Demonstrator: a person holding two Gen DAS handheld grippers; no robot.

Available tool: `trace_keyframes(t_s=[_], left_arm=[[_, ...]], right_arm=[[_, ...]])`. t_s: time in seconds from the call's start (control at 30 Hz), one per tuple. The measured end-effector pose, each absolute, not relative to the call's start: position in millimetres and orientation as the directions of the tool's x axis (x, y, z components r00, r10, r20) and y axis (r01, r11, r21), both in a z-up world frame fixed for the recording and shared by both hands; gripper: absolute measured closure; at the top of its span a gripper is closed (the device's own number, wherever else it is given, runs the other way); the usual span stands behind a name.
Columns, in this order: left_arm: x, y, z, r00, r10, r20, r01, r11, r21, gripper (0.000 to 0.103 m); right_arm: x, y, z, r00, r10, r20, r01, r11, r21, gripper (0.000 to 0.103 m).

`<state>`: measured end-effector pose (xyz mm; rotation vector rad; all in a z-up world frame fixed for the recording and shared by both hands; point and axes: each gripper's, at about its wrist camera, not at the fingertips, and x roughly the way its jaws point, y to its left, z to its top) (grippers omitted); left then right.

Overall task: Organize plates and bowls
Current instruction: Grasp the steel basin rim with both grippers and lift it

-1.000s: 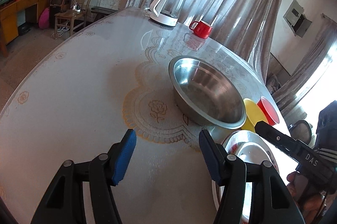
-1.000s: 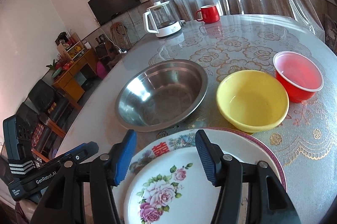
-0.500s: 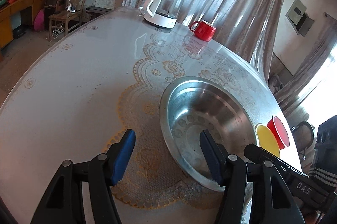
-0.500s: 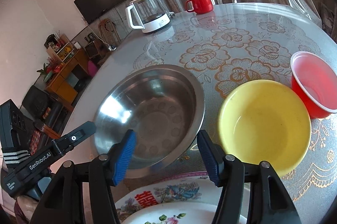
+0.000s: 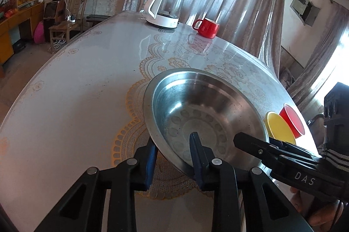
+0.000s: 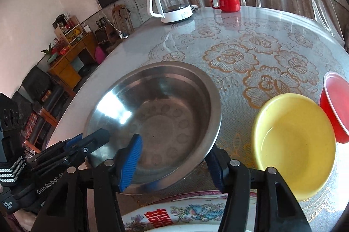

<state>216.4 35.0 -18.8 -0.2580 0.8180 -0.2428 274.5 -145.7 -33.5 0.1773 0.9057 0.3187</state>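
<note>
A steel bowl (image 5: 207, 112) (image 6: 157, 118) stands on the round table. My left gripper (image 5: 173, 151) straddles its near-left rim, one blue pad outside under the rim and the other inside. Its jaws are closing, and I see no firm press. My right gripper (image 6: 173, 157) straddles the near-right rim, also closing, with a wide gap left. Each gripper shows in the other's view: left gripper (image 6: 87, 142), right gripper (image 5: 253, 142). A yellow bowl (image 6: 292, 144) and a red plastic bowl (image 6: 336, 105) stand to the right. A flowered plate (image 6: 187, 214) lies under the right gripper.
A white glass kettle (image 6: 170, 3) and a red mug (image 6: 228, 2) stand at the table's far side by the curtains. The lace-patterned tabletop (image 5: 76, 90) stretches bare to the left of the steel bowl. Chairs and a wooden desk are beyond the table's left edge.
Both grippers have moved forward from over the flowered plate to the steel bowl's near rim. The left jaws have narrowed sharply around the rim; the right jaws have narrowed a little.
</note>
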Motion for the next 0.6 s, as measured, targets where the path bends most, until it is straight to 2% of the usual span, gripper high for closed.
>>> trace_keyframes(t_s=[0.23, 0.6], left_arm=[[173.3, 65.3, -8.1, 0.703, -0.283, -0.652, 0.05, 0.935, -0.352, 0.072], [99.4, 105.6, -10.3, 0.725, -0.224, -0.652, -0.047, 0.927, -0.371, 0.071]], right_arm=[[252.2, -116.7, -28.4, 0.534, 0.392, -0.749, -0.283, 0.918, 0.278, 0.049], [204.9, -61.3, -24.8, 0.48, 0.432, -0.764, -0.442, 0.871, 0.216, 0.049]])
